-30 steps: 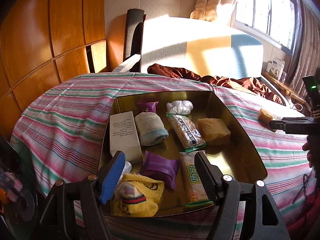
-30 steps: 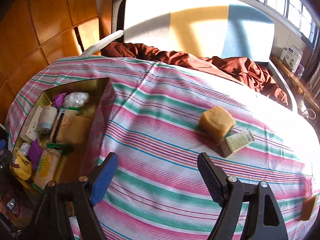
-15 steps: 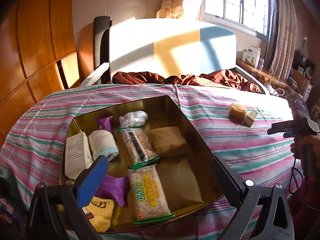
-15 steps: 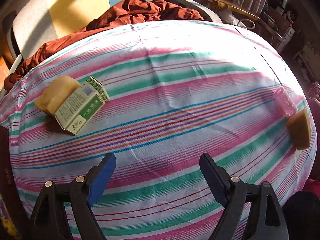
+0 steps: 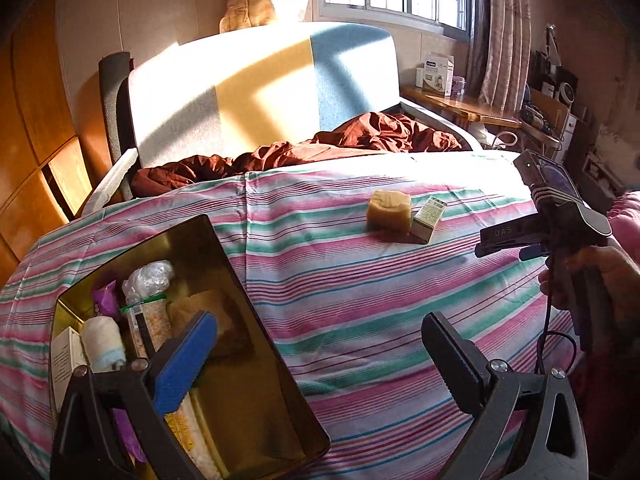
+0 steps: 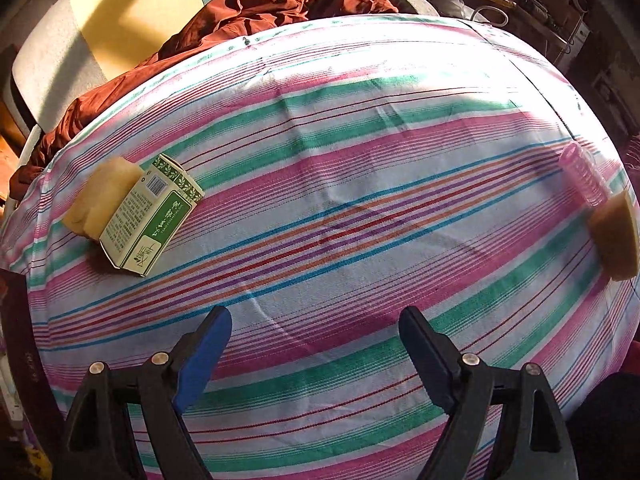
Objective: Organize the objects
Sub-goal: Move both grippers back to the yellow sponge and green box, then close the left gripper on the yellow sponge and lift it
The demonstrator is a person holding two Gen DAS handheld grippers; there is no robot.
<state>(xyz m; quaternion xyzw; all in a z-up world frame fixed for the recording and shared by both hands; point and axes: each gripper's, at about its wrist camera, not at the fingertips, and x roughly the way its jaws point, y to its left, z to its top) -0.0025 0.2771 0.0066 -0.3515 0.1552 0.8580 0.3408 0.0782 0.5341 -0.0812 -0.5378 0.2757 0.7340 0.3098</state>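
Observation:
A gold tin (image 5: 224,248) sits at the lower left on the striped bedspread (image 5: 360,300). It holds a rolled towel (image 5: 104,344), a snack pack (image 5: 150,324), a white box (image 5: 66,360) and other items. My left gripper (image 5: 316,324) is wide open and empty, its blue pad over the tin's right side. Farther out lie a tan block (image 5: 389,210) and a green-and-white carton (image 5: 429,218), touching each other. My right gripper (image 6: 314,320) is open and empty, pointing down at bare bedspread (image 6: 320,208). The carton (image 6: 150,216) and tan block (image 6: 102,196) lie to its upper left.
A second tan block (image 6: 616,236) and a pink ribbed roller (image 6: 582,176) lie at the bed's right edge. A crumpled maroon blanket (image 5: 360,140) lies against the headboard (image 5: 260,80). A hand (image 5: 592,276) holds the right gripper's handle at the right. A wooden shelf (image 5: 460,104) runs under the window.
The left gripper swung right from over the tin toward the bedspread, and its jaws widened. The right gripper tipped down and turned right, away from the tin, then held still.

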